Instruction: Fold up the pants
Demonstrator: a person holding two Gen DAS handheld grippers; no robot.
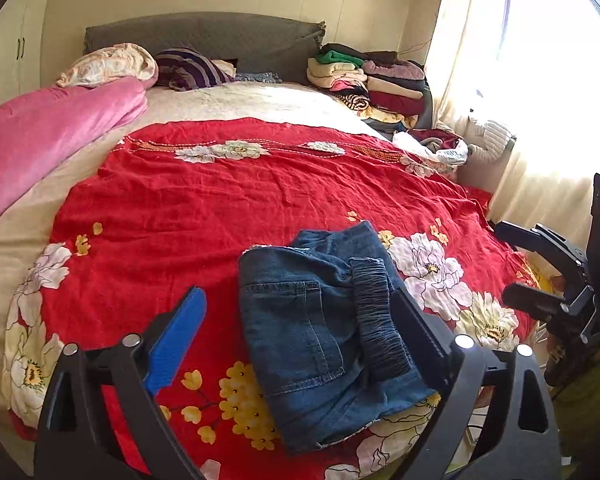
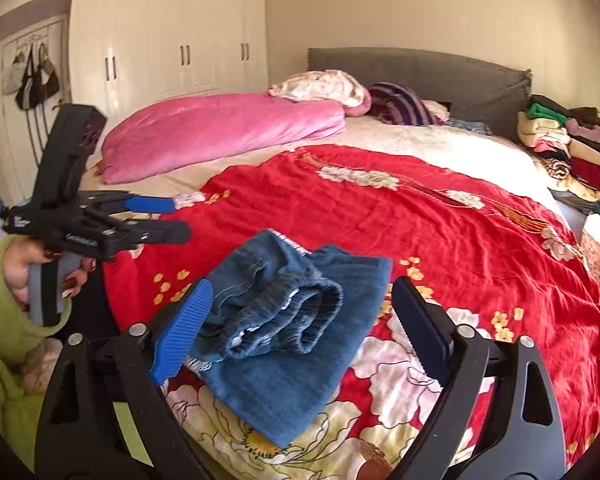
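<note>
The folded jeans (image 1: 324, 336) are lying untouched on the red bedspread (image 1: 204, 208), framed between the wide jaws of the left gripper (image 1: 300, 332) and the right gripper (image 2: 300, 320).

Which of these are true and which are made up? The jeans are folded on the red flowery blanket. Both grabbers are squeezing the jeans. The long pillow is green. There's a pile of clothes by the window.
1. The jeans lie folded on the red flowery blanket. True.
2. Both grabbers squeeze the jeans. False: the left gripper and the right gripper both stand open, with no pad pressing on the denim.
3. The long pillow is green. False: it is pink.
4. A pile of clothes sits at the far corner of the bed, beside the bright window's curtain. True.
</note>
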